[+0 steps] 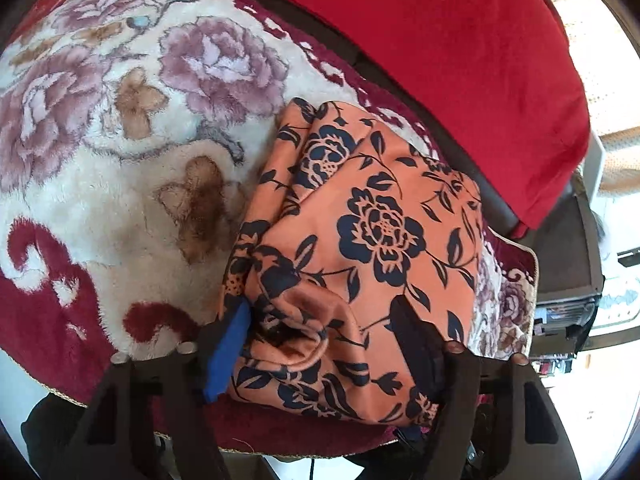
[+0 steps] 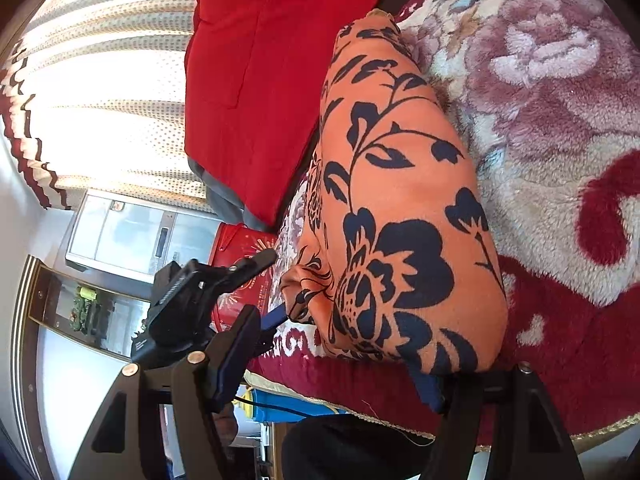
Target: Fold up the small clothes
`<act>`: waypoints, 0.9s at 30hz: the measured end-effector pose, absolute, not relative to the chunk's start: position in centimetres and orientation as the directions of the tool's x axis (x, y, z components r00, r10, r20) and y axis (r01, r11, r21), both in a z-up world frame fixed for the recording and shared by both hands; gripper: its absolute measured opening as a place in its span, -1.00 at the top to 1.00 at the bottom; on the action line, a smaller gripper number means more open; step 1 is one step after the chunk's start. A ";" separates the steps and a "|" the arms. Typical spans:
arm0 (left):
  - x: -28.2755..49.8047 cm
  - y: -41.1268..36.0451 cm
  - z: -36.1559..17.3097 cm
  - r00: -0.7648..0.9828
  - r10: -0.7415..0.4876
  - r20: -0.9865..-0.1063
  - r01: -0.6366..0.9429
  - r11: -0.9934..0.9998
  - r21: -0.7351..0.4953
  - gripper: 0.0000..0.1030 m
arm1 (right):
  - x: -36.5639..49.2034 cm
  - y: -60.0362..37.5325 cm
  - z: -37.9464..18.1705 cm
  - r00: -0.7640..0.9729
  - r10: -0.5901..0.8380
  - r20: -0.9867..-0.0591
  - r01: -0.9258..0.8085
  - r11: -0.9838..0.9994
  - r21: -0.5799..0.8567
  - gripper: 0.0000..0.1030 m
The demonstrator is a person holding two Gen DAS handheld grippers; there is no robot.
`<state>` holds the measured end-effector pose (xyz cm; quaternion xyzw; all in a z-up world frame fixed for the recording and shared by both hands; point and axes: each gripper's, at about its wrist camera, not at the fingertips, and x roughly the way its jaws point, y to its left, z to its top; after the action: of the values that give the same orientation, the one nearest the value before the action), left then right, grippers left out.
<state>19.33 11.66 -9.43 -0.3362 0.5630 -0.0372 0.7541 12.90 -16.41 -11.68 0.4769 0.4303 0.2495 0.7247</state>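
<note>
The left tongs stood apart around a bunched corner of the garment, not clamped. The right tongs were likewise apart, straddling its near end. The garment lay near the blanket's front edge, by the red cushion. To finish the fold well, both tongs would probably need to close on matching corners and lift evenly, so the layers stay aligned. It was orange with navy flowers, already doubled into a thick, soft, slightly puffy bundle.
</note>
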 end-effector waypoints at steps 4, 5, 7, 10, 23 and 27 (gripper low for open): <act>19.8 11.8 -8.7 0.374 -0.452 -0.810 -0.295 0.770 -0.566 0.86 | 13.4 -17.1 -12.4 0.511 0.776 -0.371 0.086 0.383 0.920 -0.42; 19.4 11.9 -8.1 0.395 -0.450 -0.801 -0.285 0.769 -0.573 0.87 | 13.6 -17.4 -12.8 0.514 0.777 -0.362 0.107 0.361 0.926 -0.37; 18.1 12.1 -6.7 0.446 -0.446 -0.776 -0.245 0.773 -0.585 0.88 | 13.7 -18.1 -13.2 0.525 0.770 -0.361 0.140 0.340 0.930 -0.15; 15.7 13.0 -7.5 0.485 -0.451 -0.749 -0.248 0.751 -0.612 0.88 | 13.6 -19.0 -14.2 0.529 0.760 -0.379 0.187 0.332 0.925 0.34; 15.1 13.8 -11.8 0.435 -0.445 -0.783 -0.260 0.770 -0.582 0.87 | 12.5 -21.1 -13.2 0.573 0.722 -0.387 0.192 0.341 0.920 0.64; 14.9 13.0 -12.0 0.447 -0.469 -0.762 -0.243 0.756 -0.608 0.18 | 12.2 -20.2 -12.3 0.588 0.714 -0.380 0.136 0.376 0.917 0.08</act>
<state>14.94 12.98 -12.01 -0.3417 0.5210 -0.0724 0.7788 12.23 -20.22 -12.29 0.5215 0.4073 0.1999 0.7226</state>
